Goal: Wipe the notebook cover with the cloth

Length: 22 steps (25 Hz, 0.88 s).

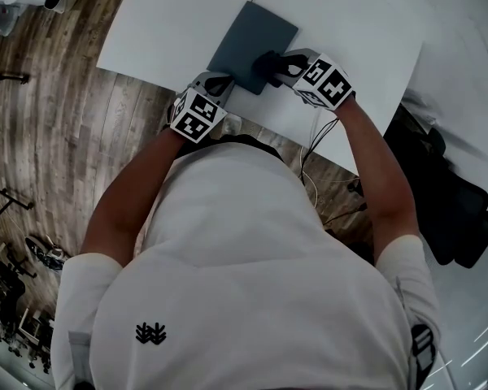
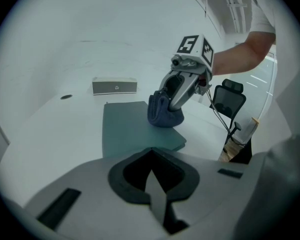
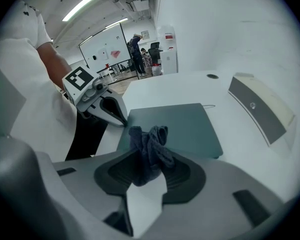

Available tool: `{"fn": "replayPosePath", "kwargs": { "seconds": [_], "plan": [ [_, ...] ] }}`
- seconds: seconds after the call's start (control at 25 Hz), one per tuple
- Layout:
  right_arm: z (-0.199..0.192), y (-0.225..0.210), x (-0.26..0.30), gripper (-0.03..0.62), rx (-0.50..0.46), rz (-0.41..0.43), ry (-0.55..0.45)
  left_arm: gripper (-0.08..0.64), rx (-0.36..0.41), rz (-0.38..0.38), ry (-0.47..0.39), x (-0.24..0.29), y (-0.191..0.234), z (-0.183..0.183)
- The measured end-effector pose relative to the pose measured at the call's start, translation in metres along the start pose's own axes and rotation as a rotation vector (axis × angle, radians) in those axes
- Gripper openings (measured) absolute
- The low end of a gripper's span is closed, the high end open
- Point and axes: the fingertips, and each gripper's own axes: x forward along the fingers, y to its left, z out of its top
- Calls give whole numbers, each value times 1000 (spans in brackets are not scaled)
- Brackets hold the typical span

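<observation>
A dark teal notebook (image 1: 252, 43) lies closed on the white table (image 1: 163, 23). My right gripper (image 1: 281, 65) is shut on a bunched dark blue cloth (image 1: 267, 62), which rests on the cover near its right edge. The left gripper view shows that cloth (image 2: 162, 115) touching the notebook (image 2: 127, 129) under the right gripper (image 2: 172, 101). My left gripper (image 1: 218, 88) is shut, its tips at the notebook's near left corner. In the right gripper view, the cloth (image 3: 149, 146) hangs from the jaws over the notebook (image 3: 185, 124), and the left gripper (image 3: 117, 116) touches the corner.
A flat grey bar-shaped box (image 2: 115, 86) lies on the table beyond the notebook, and a small round hole (image 2: 66, 97) is to its left. A black office chair (image 1: 447, 210) stands right of the table. Cables (image 1: 317, 169) hang near the table's front edge over wooden floor.
</observation>
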Motion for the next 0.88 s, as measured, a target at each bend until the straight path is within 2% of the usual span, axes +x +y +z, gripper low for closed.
{"fn": "replayPosePath", "kwargs": {
  "seconds": [0.44, 0.88],
  "plan": [
    [0, -73, -16, 133, 2, -113, 49, 6, 7, -10, 2, 0, -1, 0],
    [3, -126, -26, 132, 2, -245, 90, 6, 19, -22, 6, 0, -1, 0]
  ]
}}
